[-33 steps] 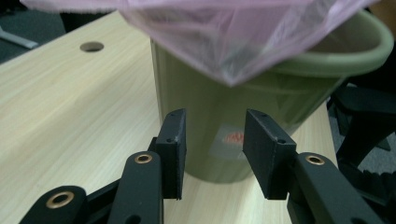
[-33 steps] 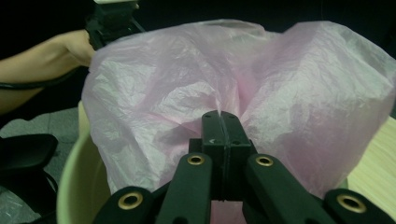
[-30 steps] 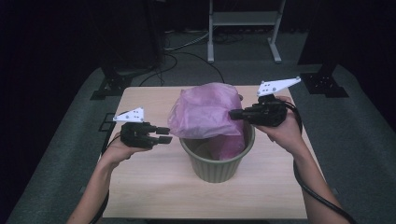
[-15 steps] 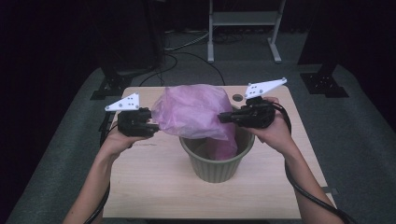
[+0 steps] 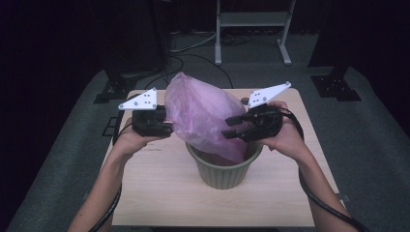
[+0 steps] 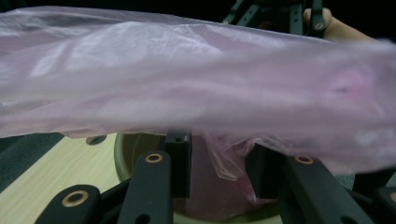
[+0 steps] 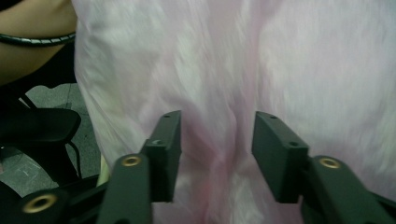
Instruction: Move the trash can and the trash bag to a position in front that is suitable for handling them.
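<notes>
The pink plastic bag point(image 5: 205, 116) is puffed up above the green pot point(image 5: 225, 166), its lower end tucked down inside the pot's mouth while most of the film billows up and toward the left. So the lining looks, to my eye, only partly done: the bag is in the pot, but its mouth is not spread over the rim and nothing is folded down around the outside.

The left tool point(image 6: 215, 163) stands wide, with a fold of film hanging between its jaws, not pinched. The right tool point(image 7: 215, 154) is likewise wide, pressed up against the bag's side without gripping it. The pot sits near the middle of the wooden tabletop point(image 5: 159, 193).
</notes>
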`<state>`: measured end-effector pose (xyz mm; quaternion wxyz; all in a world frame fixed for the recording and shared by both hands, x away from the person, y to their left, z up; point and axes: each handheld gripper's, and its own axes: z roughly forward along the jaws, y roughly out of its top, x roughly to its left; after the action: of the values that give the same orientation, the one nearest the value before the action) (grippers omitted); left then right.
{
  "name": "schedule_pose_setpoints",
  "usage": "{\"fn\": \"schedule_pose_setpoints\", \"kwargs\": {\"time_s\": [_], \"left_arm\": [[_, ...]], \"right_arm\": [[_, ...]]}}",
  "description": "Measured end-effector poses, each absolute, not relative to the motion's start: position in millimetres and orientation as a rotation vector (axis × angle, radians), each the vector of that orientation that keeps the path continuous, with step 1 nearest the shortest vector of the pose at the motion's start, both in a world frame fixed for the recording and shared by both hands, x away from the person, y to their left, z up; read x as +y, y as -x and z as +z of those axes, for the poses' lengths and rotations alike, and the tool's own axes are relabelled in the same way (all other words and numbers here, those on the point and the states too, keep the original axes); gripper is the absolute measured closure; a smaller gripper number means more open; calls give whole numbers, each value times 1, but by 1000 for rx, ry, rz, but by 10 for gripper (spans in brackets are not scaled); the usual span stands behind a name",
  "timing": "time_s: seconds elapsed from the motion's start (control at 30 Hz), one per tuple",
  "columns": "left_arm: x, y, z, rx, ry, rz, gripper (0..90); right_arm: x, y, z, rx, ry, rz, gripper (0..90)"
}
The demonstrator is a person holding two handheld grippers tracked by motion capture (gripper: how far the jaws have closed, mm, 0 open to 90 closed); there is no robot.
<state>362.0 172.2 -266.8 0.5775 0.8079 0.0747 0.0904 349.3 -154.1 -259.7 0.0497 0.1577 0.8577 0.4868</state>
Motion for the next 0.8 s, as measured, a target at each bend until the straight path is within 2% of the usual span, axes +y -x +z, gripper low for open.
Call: {"fn": "schedule_pose_setpoints", "kwargs": {"time_s": [0.13, 0.33, 0.37, 0.4, 0.43, 0.47, 0.5, 0.53, 0.7, 0.8], "left_arm": [[166, -360, -259, 152, -1894, 210, 637], [157, -358, -255, 104, -1891, 188, 604], [156, -357, -255, 96, -1893, 183, 595], [152, -357, -255, 78, -1895, 169, 573], [152, -357, -255, 78, -1895, 169, 557], [150, -357, -256, 70, -1896, 151, 541], [150, -357, -256, 70, -1896, 151, 534], [149, -357, -256, 59, -1898, 145, 528], [141, -359, -260, 50, -1903, 118, 539], [136, -359, -260, 29, -1899, 117, 617]], "right_arm": [[-150, -343, -240, 2587, -407, 1484, 450], [-133, -339, -226, 2573, -361, 1414, 474], [-128, -340, -226, 2568, -354, 1381, 510], [-124, -340, -227, 2576, -361, 1357, 638], [-124, -340, -227, 2576, -361, 1357, 638], [-123, -340, -231, 2568, -388, 1339, 752], [-123, -340, -231, 2568, -388, 1339, 752], [-124, -341, -237, 2562, -406, 1350, 829], [-123, -343, -248, 2548, -430, 1393, 871], [-121, -342, -253, 2546, -418, 1421, 887]]}}
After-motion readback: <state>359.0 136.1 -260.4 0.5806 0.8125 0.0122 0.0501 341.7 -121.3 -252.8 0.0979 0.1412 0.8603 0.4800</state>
